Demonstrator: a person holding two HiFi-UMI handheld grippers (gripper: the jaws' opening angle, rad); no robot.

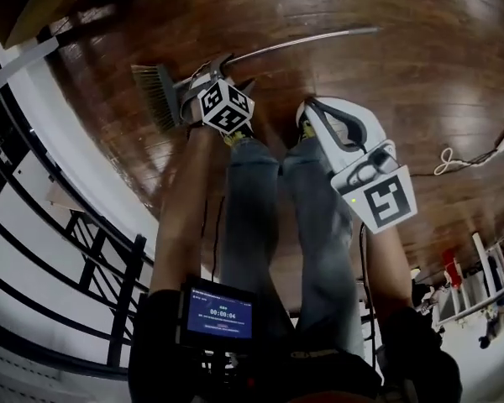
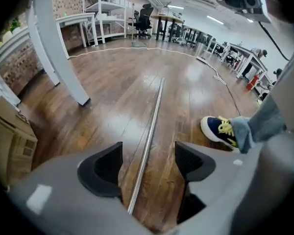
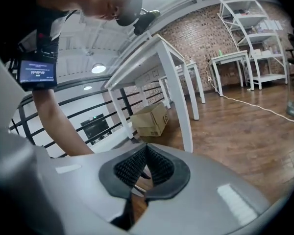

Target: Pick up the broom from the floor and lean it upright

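The broom lies flat on the wooden floor, its grey bristle head (image 1: pixel 155 95) at the left and its thin silver handle (image 1: pixel 302 42) running off to the right. My left gripper (image 1: pixel 203 78) points down over the handle just beside the head. In the left gripper view its jaws stand wide apart, and the handle (image 2: pixel 152 121) runs up the gap of the left gripper (image 2: pixel 148 155), touching neither pad. My right gripper (image 1: pixel 307 112) hangs over the person's legs, away from the broom. In the right gripper view the right gripper (image 3: pixel 147 165) is shut with nothing in it.
A black railing (image 1: pixel 84 250) borders the floor at the left. White table legs (image 2: pixel 54 58) and a cardboard box (image 2: pixel 10 146) stand left of the handle. The person's blue shoe (image 2: pixel 218 129) is right of it. A white cable (image 1: pixel 454 159) lies further right.
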